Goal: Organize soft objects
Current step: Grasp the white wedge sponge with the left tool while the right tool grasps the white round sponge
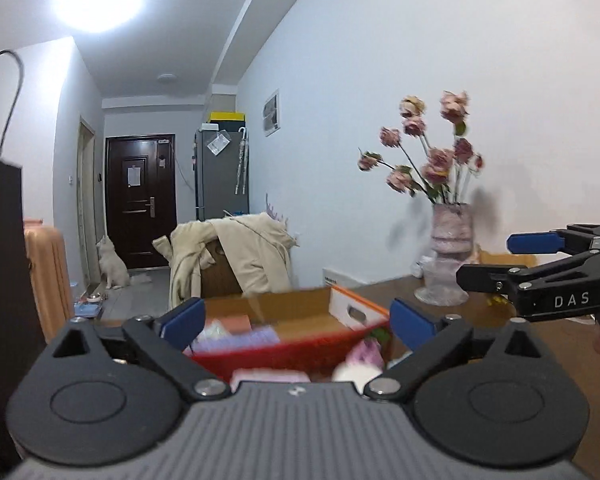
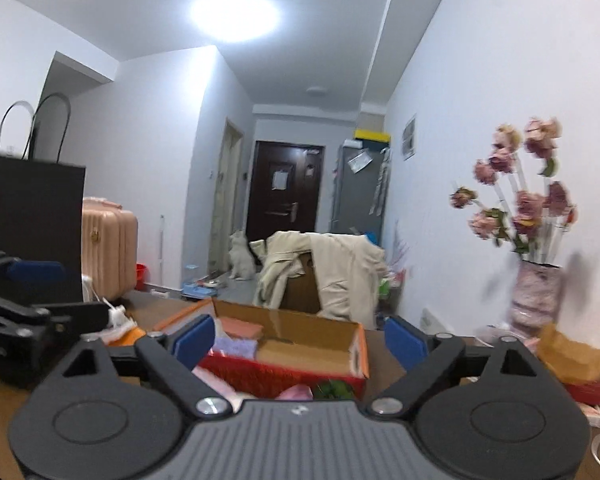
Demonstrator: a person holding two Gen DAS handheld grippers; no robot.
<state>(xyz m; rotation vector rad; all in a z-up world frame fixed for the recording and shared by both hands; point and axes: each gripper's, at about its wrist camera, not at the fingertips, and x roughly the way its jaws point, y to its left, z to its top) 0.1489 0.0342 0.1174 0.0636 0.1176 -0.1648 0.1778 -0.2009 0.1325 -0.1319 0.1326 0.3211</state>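
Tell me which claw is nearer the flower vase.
Right. The right claw reaches in just beside the flower vase, open and empty; the left claw hangs open over the cardboard box, farther from it.

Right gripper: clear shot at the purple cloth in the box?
Probably yes. The right gripper is open and empty, the purple cloth lies uncovered in the open-topped box, nothing between them.

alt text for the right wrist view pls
The right tool hangs open and empty over an open cardboard box with red sides, holding folded soft items, on a wooden table. A vase of pink flowers stands to the right, and a beige coat drapes a chair behind.
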